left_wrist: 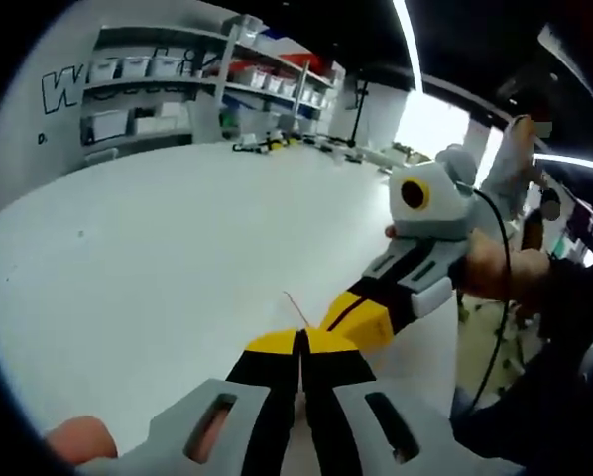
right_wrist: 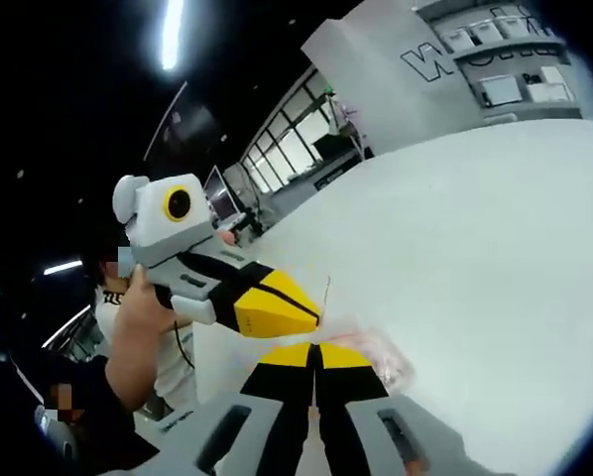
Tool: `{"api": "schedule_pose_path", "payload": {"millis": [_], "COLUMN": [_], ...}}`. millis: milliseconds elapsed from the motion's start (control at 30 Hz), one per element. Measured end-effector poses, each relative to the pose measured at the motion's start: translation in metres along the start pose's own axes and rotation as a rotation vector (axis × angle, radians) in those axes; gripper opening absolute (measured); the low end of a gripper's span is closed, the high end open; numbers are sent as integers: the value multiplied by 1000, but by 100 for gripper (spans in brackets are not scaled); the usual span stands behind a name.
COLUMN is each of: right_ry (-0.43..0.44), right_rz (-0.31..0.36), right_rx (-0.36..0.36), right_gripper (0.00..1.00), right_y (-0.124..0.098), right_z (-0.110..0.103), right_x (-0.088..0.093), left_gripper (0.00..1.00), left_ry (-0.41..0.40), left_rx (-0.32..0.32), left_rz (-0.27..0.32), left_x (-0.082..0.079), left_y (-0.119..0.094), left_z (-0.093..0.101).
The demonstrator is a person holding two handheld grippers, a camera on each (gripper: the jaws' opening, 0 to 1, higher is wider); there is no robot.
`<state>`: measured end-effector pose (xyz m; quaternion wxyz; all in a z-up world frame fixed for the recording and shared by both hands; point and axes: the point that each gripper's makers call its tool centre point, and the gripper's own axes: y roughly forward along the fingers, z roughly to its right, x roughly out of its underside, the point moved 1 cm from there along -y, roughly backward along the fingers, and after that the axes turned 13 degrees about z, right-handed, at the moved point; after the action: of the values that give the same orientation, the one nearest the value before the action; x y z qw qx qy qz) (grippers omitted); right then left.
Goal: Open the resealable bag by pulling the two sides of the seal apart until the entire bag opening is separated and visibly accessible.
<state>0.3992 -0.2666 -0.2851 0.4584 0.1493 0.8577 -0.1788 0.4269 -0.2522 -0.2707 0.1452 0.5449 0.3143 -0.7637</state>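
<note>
In the left gripper view the yellow-tipped, black-and-grey left gripper (left_wrist: 302, 340) has its jaws pressed together, a thin edge of clear film rising from just past the tips, and the right gripper (left_wrist: 361, 319) meets it there from the right, held by a hand (left_wrist: 490, 266). In the right gripper view the right gripper's jaws are likewise together on the clear, crinkled plastic resealable bag (right_wrist: 376, 352), which spreads just beyond and to the right of the tips over the white table (right_wrist: 495, 258). The left gripper closes on the bag's near edge from the left.
</note>
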Motion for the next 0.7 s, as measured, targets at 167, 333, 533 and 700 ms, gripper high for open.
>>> {"api": "schedule_pose_path", "payload": {"millis": [167, 333, 533, 700], "right_ry": [-30, -91, -40, -49], "right_rz": [3, 7, 19, 19], "right_rx": [20, 73, 66, 66], "right_gripper": [0, 0, 0, 0], "right_y": [-1, -5, -8, -9], "right_z": [4, 17, 22, 21], "right_x": [-2, -4, -6, -7], "left_gripper": [0, 0, 0, 0], "left_ry": [12, 44, 22, 19], "left_rx": [-7, -40, -26, -22], "left_rz": [-7, -28, -14, -14], "left_x": [-1, 3, 2, 1], "left_y": [1, -2, -4, -4], "left_z": [0, -6, -6, -5]}}
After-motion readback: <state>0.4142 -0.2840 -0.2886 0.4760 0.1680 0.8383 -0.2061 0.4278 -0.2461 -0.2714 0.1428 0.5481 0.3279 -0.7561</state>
